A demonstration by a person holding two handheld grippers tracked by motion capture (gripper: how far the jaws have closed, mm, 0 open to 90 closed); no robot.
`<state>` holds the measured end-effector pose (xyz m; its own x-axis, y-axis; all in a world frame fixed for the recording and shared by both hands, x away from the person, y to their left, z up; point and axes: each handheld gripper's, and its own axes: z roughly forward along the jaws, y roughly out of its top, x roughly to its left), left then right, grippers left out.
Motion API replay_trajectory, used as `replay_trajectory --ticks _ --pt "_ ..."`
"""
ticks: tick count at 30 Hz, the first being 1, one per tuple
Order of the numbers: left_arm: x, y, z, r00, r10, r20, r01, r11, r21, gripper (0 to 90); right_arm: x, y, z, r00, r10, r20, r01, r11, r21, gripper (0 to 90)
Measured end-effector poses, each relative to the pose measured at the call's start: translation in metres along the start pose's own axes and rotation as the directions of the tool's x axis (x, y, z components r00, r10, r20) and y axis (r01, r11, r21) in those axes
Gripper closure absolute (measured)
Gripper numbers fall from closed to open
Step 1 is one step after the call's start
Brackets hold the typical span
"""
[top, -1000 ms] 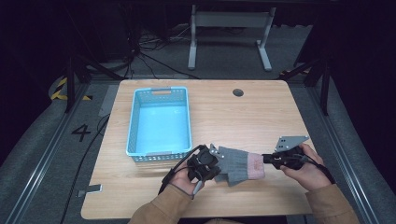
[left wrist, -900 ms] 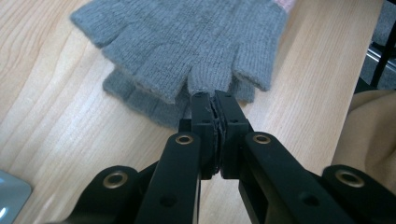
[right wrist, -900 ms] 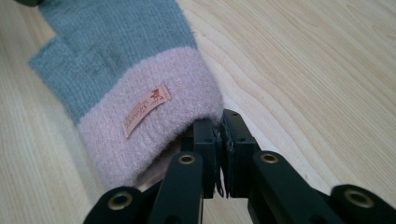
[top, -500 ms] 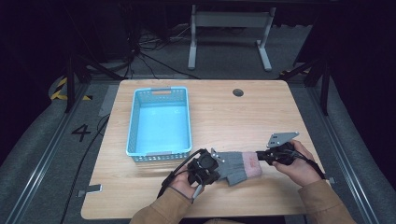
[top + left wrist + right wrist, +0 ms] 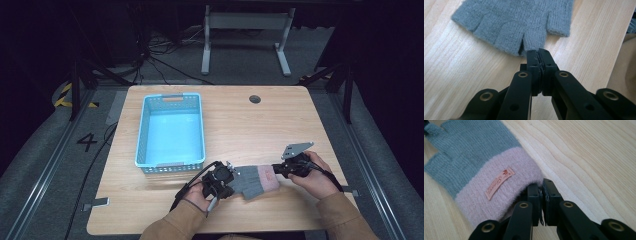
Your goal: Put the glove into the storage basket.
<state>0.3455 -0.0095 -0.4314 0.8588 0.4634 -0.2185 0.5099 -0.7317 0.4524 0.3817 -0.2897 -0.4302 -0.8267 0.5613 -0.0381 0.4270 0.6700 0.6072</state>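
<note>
A grey fingerless glove (image 5: 255, 181) with a pink cuff lies flat on the wooden table (image 5: 250, 130) near the front edge, between the two hands. My left gripper (image 5: 233, 176) is at the glove's finger end. In the left gripper view the jaws (image 5: 539, 53) are shut on the tip of one knitted finger of the glove (image 5: 519, 22). My right gripper (image 5: 276, 170) is at the cuff end. In the right gripper view its jaws (image 5: 541, 185) are shut on the edge of the pink cuff (image 5: 499, 187), next to a small orange label (image 5: 499, 183).
A light blue plastic basket (image 5: 170, 97) stands on the left half of the table, just behind my left hand. A round cable hole (image 5: 255, 99) sits near the far edge. Table legs and cables lie on the dark floor beyond.
My right hand has sunk a little and shifted slightly left, toward the cuff. The left hand and the glove's finger end have stayed in place.
</note>
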Motion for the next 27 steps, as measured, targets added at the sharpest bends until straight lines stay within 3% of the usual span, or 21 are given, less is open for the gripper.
replay_trajectory --ticks 13,20,27 --pt "0.007 -0.001 0.001 0.9997 -0.02 -0.014 0.02 0.9998 -0.001 87.6 0.002 -0.003 -0.003 0.9998 0.02 -0.001 -0.02 1.0 0.01 83.8" --pt "0.004 0.0 -0.008 1.0 -0.008 0.004 0.008 0.9997 -0.024 71.8 -0.001 -0.005 -0.01 0.9997 0.012 0.02 -0.012 1.0 0.006 75.1" --pt "-0.003 0.006 -0.019 0.9999 0.007 -0.015 -0.008 0.9969 -0.079 55.7 -0.009 -0.011 -0.024 0.9974 0.037 0.061 -0.036 0.999 -0.019 68.5"
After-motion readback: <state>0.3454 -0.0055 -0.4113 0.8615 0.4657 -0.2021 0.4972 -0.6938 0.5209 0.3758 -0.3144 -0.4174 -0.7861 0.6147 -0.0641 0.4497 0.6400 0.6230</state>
